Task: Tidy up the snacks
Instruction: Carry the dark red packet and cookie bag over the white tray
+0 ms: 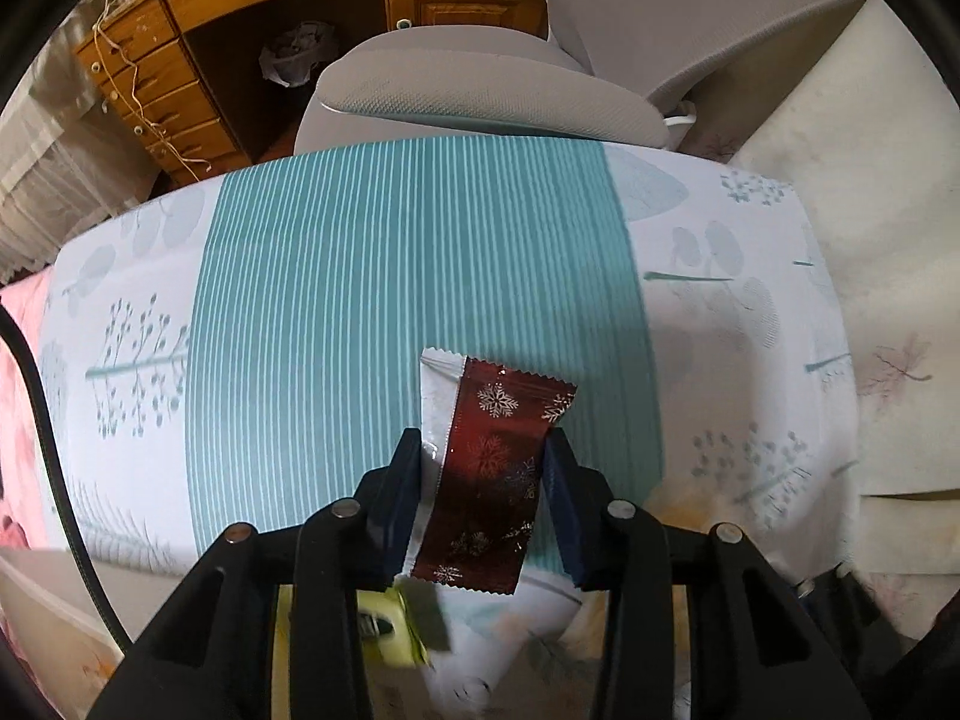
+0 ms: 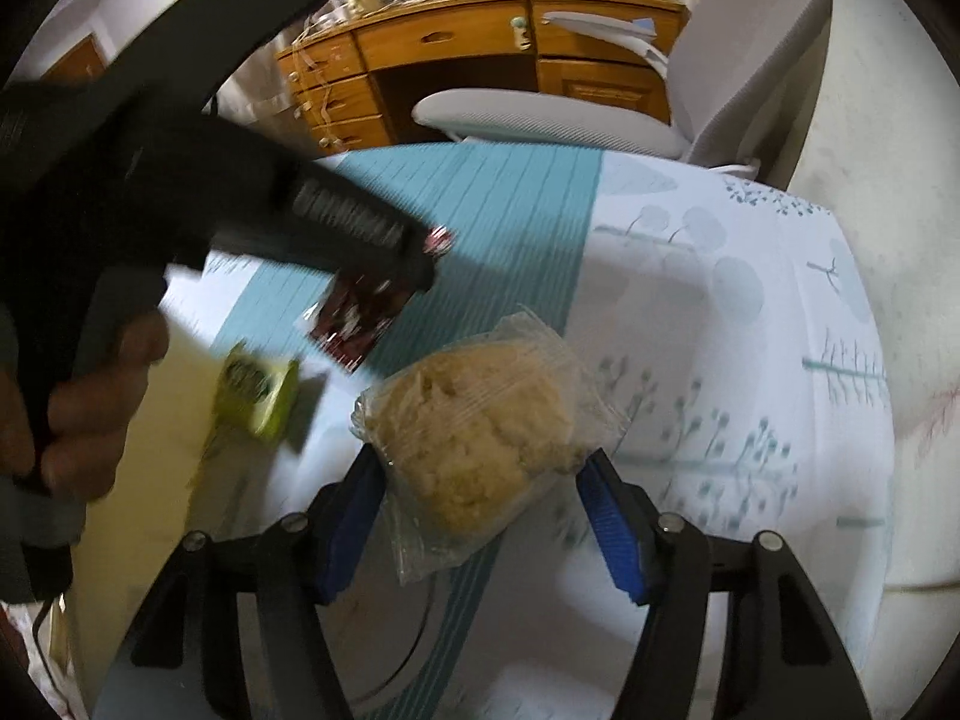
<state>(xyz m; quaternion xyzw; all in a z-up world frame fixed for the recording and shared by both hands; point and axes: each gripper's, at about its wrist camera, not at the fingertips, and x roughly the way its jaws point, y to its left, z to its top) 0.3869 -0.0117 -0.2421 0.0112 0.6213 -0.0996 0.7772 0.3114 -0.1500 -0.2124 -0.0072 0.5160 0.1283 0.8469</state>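
Snacks are in both sets of tongs above a bed (image 1: pixel 420 252) spread with a teal-striped and leaf-printed sheet. Left tongs (image 1: pixel 483 450) are pinched part-way closed on a dark red packet (image 1: pixel 498 468) with silver snowflakes; the blue pads press its two long edges, and its top sticks out toward 12 o'clock. Below the left finger, at 7 o'clock, a green packet (image 1: pixel 390 630) shows, blurred.

Right tongs (image 2: pixel 480 462) stand wider, closed on a clear bag (image 2: pixel 480 426) holding a pale crumbly bun; the pads bear on the bag's sides at 9 and 3 o'clock. From this camera the left tongs (image 2: pixel 390 300) appear at 10 o'clock, gripped by a hand (image 2: pixel 84 408), with the red packet (image 2: pixel 354 324) hanging from them. The green packet (image 2: pixel 264 390) sits at 9 o'clock, beside a yellowish surface. A wooden desk (image 2: pixel 480 60) and a grey chair (image 2: pixel 540 120) stand at 12 o'clock beyond the bed.
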